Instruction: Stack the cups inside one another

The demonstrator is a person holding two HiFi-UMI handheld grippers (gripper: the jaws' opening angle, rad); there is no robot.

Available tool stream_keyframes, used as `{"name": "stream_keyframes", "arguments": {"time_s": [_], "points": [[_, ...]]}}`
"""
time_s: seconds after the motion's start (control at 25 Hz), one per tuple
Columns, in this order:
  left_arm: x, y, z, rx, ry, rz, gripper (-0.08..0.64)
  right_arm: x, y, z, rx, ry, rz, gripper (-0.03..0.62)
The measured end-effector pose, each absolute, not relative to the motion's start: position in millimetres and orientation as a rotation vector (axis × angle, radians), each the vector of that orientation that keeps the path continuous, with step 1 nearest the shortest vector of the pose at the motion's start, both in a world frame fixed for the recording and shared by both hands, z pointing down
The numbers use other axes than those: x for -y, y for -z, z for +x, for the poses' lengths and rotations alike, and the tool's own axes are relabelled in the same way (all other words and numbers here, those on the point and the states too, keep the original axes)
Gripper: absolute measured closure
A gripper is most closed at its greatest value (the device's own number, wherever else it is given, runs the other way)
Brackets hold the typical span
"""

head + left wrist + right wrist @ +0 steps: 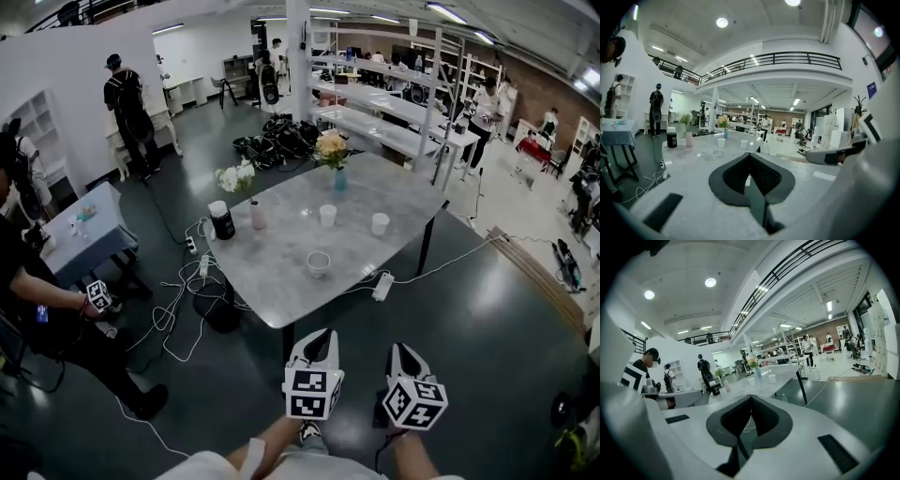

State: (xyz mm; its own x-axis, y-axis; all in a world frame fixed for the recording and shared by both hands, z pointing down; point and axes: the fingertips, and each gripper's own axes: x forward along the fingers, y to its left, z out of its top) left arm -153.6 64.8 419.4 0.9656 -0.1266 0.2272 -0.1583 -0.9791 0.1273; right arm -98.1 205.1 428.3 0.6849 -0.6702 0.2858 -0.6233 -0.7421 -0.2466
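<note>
Grey table [272,286] ahead; left gripper [320,335] and right gripper [401,350], both pressed together and empty, short of it; on it far-left cup [327,215], far-right cup [380,223], near cup [319,264] stand apart, unstacked, so likely the approach step, and next needs jaws spread round one cup.

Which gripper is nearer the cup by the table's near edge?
Left. The left gripper is off the table, almost straight below that cup in the head view; the right gripper is also short of the table, farther to the cup's right.
</note>
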Motion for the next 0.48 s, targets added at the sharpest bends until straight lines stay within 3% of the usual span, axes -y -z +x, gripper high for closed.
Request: {"name": "stream_keyframes", "arguments": {"time_s": [0.48], "points": [[-21, -440, -92, 0.223, -0.358, 2.939, 0.565, -161, -438, -33, -1.091, 0.553, -2.769, 0.585]]}}
